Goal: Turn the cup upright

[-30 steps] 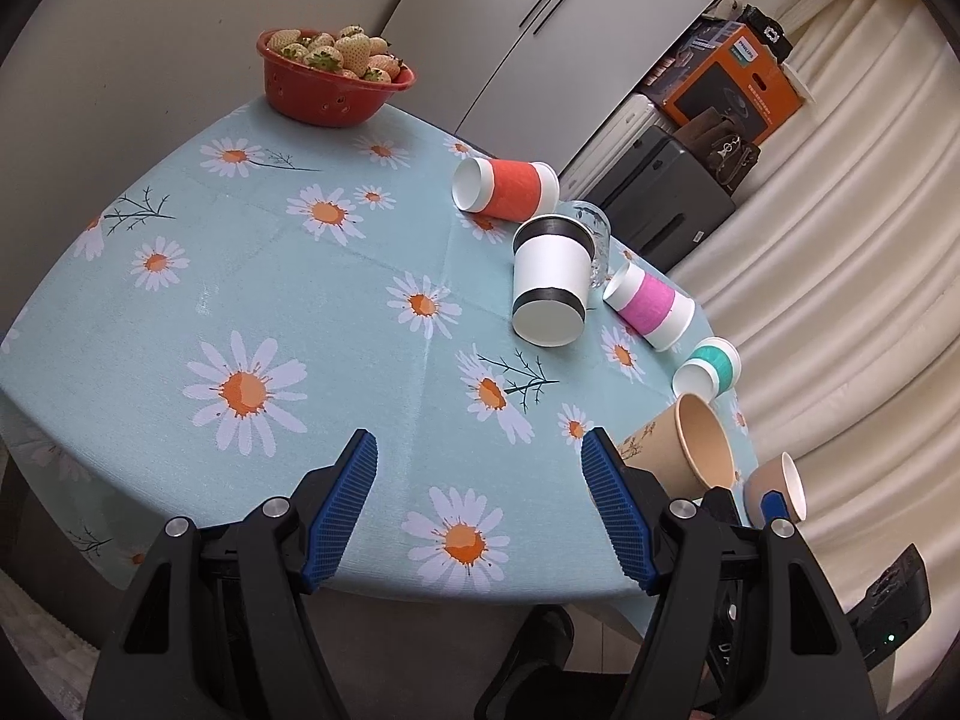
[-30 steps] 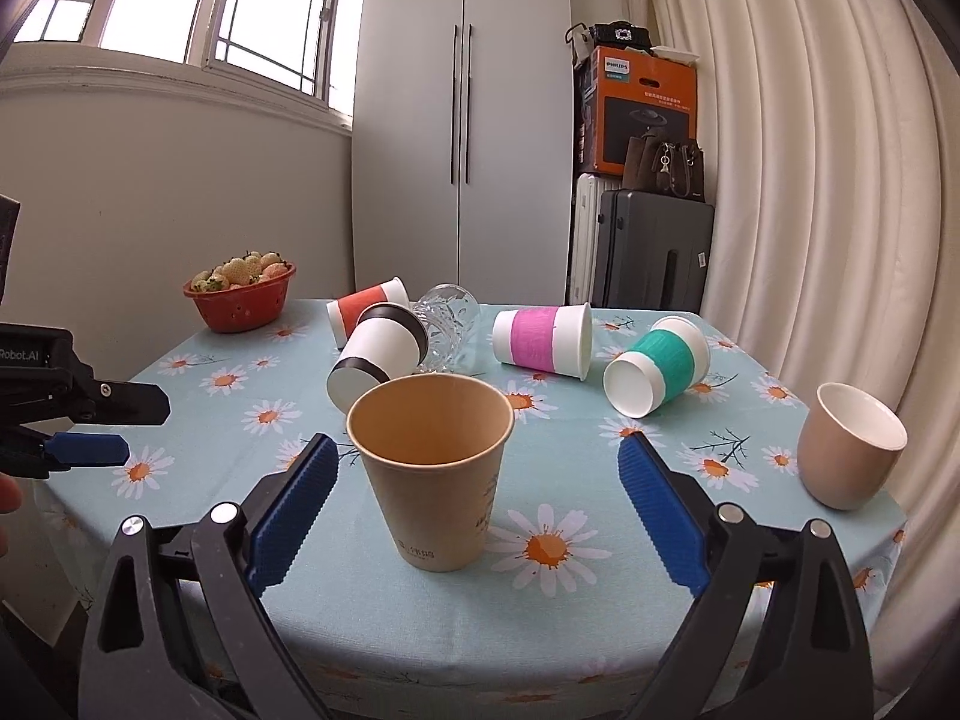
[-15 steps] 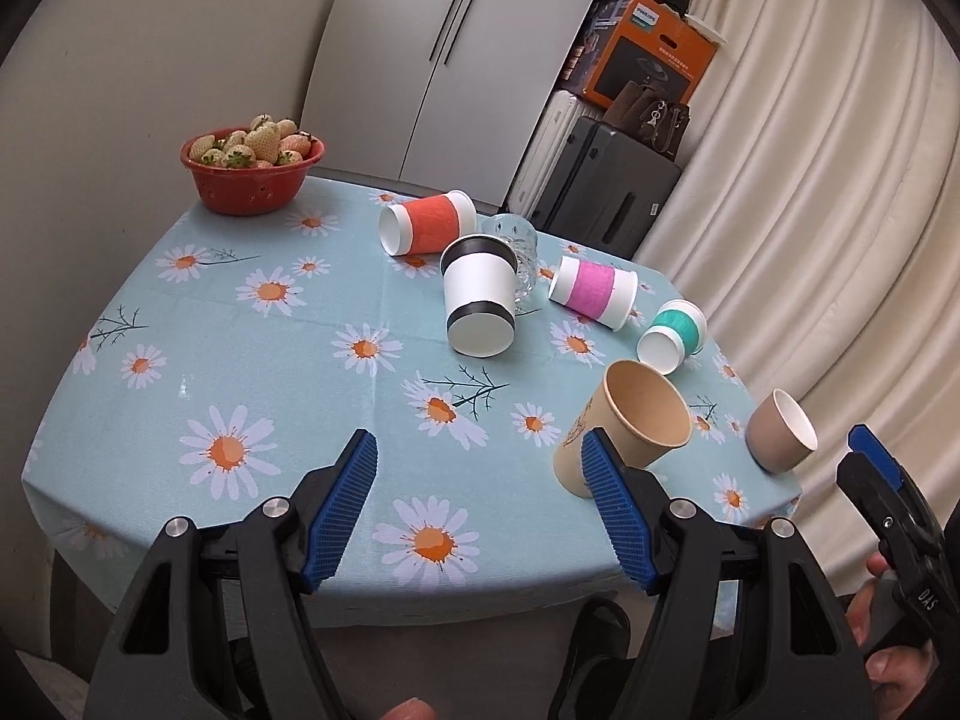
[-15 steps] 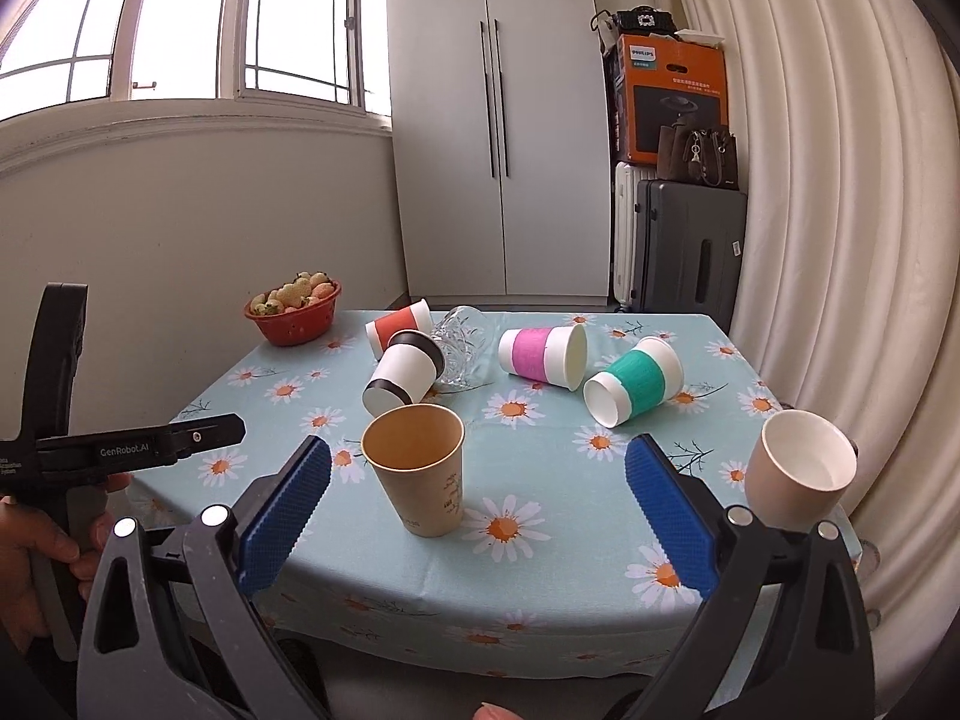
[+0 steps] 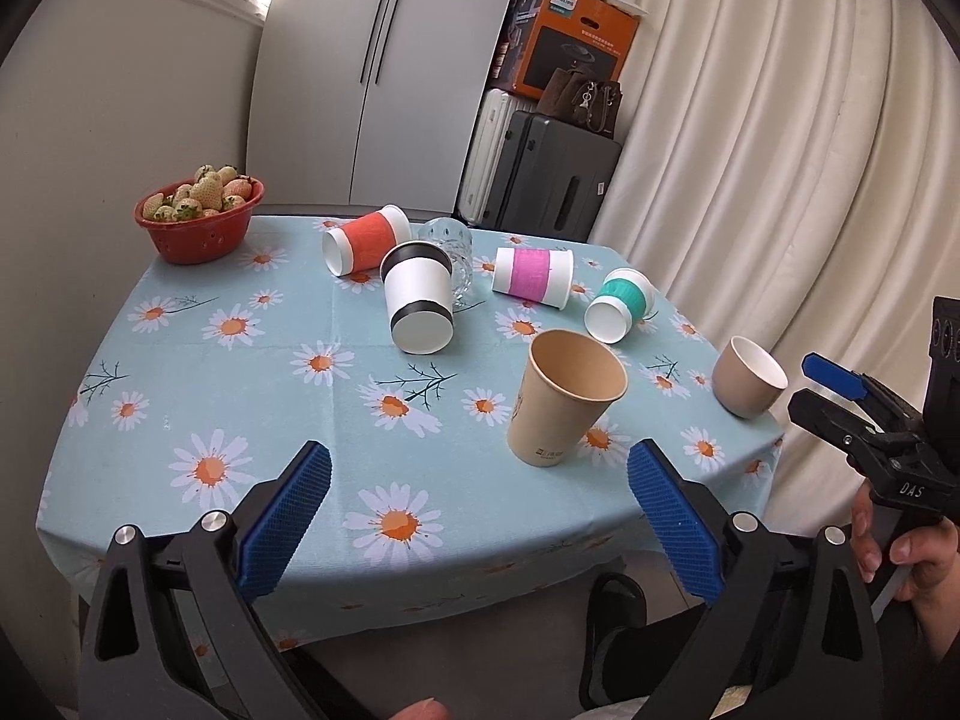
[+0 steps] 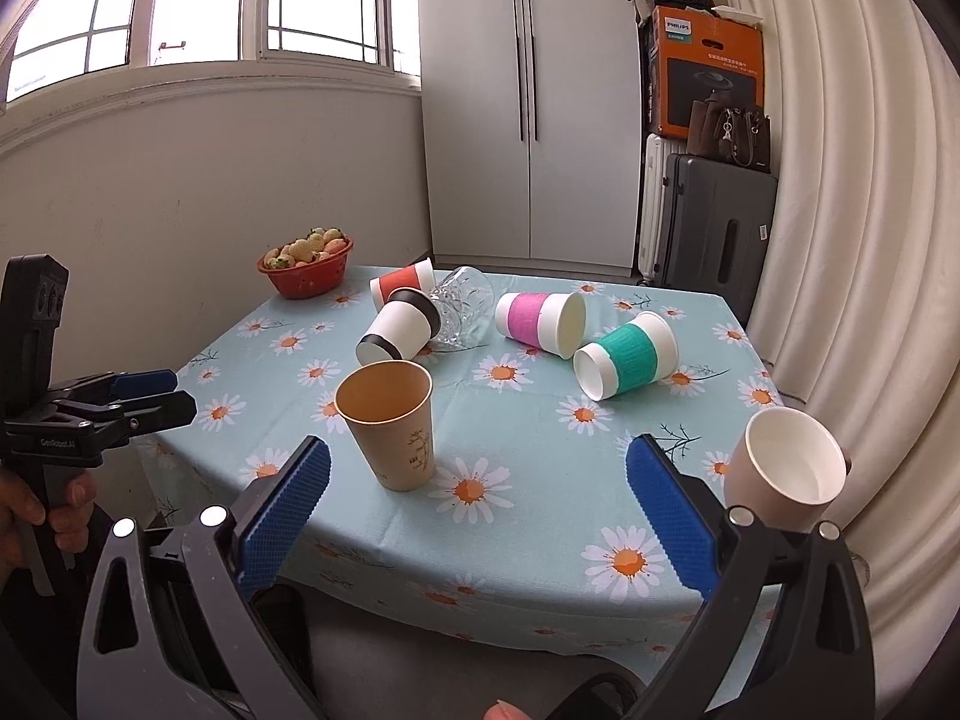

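A brown paper cup stands upright near the table's front edge. A beige cup stands upright at the right corner. Lying on their sides are a white-and-black cup, an orange cup, a glass mug, a pink cup and a teal cup. My left gripper and right gripper are open, empty, held off the table's front edge.
A red bowl of strawberries sits at the back left of the daisy tablecloth. Suitcases and a cardboard box stand behind the table. Curtains hang on the right.
Both grippers have pulled back and up from the table, so the whole tabletop shows. The cups have not moved. Both grippers stay open.
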The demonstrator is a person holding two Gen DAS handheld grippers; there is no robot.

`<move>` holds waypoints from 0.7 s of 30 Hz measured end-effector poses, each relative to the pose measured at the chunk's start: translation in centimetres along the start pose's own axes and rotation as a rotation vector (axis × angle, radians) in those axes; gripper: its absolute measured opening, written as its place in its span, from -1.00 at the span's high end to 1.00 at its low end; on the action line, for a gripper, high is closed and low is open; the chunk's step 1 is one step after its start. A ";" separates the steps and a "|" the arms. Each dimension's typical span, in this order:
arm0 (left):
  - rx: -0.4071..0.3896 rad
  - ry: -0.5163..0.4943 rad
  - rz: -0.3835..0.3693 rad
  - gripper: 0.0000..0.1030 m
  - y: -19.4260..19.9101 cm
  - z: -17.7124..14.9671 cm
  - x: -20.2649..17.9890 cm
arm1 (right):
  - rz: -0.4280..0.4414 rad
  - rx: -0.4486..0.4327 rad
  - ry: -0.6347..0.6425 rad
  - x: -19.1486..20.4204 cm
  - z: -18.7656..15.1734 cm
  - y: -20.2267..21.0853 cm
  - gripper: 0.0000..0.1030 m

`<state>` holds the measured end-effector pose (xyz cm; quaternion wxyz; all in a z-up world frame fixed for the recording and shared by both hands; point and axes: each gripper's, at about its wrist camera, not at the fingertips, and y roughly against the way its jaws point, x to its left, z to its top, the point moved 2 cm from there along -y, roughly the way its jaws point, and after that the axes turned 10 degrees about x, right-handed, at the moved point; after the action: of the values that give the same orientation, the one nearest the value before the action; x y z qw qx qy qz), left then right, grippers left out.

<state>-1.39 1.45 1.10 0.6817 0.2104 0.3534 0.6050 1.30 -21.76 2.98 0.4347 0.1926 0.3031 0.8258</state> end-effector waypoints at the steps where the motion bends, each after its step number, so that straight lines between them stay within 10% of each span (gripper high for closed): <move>1: 0.004 -0.010 0.001 -0.88 0.0 -0.2 -0.2 | 0.001 0.003 0.001 0.0 -0.1 -0.1 -0.90; 21: 0.028 -0.041 0.081 -0.88 -0.2 -1.6 -1.5 | -0.014 0.064 -0.004 0.6 -1.3 -1.2 -0.90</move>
<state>-2.49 -0.29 0.27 0.6608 0.2464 0.3393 0.6225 0.92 -21.17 1.30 0.4349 0.2060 0.3299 0.8122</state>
